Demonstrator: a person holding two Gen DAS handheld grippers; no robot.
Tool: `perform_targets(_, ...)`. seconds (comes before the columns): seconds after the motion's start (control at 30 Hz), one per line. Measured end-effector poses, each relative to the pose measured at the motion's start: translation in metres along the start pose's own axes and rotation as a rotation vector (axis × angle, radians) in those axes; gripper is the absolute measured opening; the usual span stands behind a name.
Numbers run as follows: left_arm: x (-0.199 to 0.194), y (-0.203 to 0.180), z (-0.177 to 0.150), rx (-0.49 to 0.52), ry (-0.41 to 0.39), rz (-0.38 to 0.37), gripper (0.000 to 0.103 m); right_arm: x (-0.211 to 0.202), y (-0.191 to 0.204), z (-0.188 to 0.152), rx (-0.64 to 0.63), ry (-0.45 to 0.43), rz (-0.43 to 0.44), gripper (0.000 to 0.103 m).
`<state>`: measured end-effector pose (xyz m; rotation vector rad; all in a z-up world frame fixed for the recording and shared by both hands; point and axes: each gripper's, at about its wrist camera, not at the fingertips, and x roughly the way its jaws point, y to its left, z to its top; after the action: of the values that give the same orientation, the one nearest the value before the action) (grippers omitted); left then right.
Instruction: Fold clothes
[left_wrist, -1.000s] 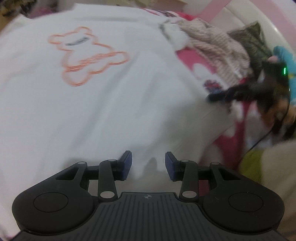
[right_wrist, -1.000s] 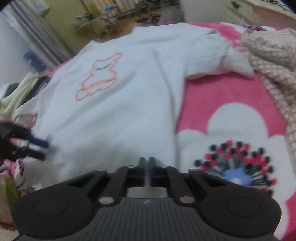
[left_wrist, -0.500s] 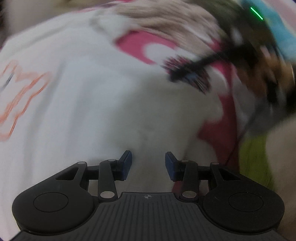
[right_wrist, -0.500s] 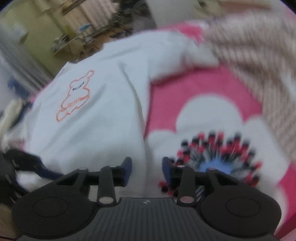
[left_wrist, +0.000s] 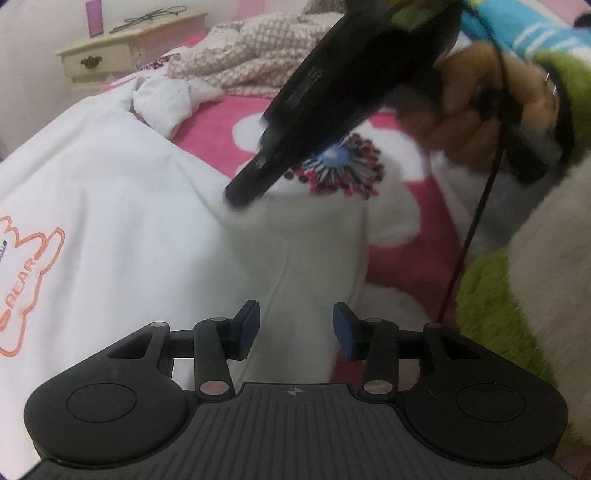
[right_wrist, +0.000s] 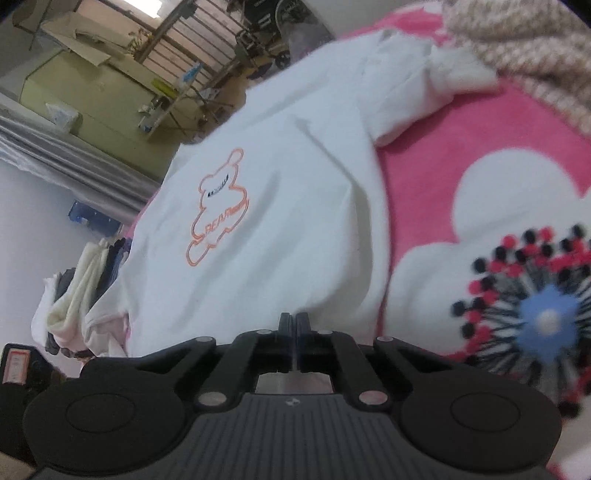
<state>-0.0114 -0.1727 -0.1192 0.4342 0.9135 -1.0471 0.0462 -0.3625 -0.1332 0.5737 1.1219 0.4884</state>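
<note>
A white T-shirt (left_wrist: 110, 206) with an orange bear outline (right_wrist: 218, 210) lies spread on a pink flowered blanket (left_wrist: 402, 258). My left gripper (left_wrist: 295, 328) is open, its blue pads either side of the shirt's hem strip near the lower corner. My right gripper (right_wrist: 294, 325) is shut on the shirt's hem (right_wrist: 295, 295). In the left wrist view the right gripper (left_wrist: 243, 192) pinches the shirt edge and lifts it into a small peak, held by a hand in a green and blue sleeve.
A beige knitted garment (left_wrist: 258, 55) lies crumpled at the far side of the blanket. A cream bedside table (left_wrist: 122, 48) stands beyond. A pile of folded clothes (right_wrist: 81, 295) sits at the left. A black cable (left_wrist: 476, 206) hangs from the right gripper.
My right gripper was shut, opened half a second ago, and has shut again on the hem. My left gripper swung right along the shirt's lower edge towards the right gripper, staying open.
</note>
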Motion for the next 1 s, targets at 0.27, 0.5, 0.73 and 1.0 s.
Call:
perform_targets(0.27, 0.002, 0.008, 0.004, -0.09, -0.033, -0.01, 0.044, 0.029, 0.006, 0.002, 0.034, 0.02, 0.007, 0.002)
perform_targets(0.5, -0.004, 0.017, 0.004, -0.16, -0.063, -0.022, 0.043, 0.03, 0.003, -0.002, 0.036, 0.012, -0.013, 0.002)
perform_targets(0.73, -0.001, 0.024, 0.004, -0.19, -0.059, -0.022, 0.035, 0.019, -0.006, -0.002, 0.076, -0.023, -0.01, 0.002)
perform_targets(1.0, 0.004, 0.026, 0.009, -0.223, -0.088, 0.033, 0.016, 0.02, 0.003, -0.007, 0.054, -0.033, -0.002, 0.003)
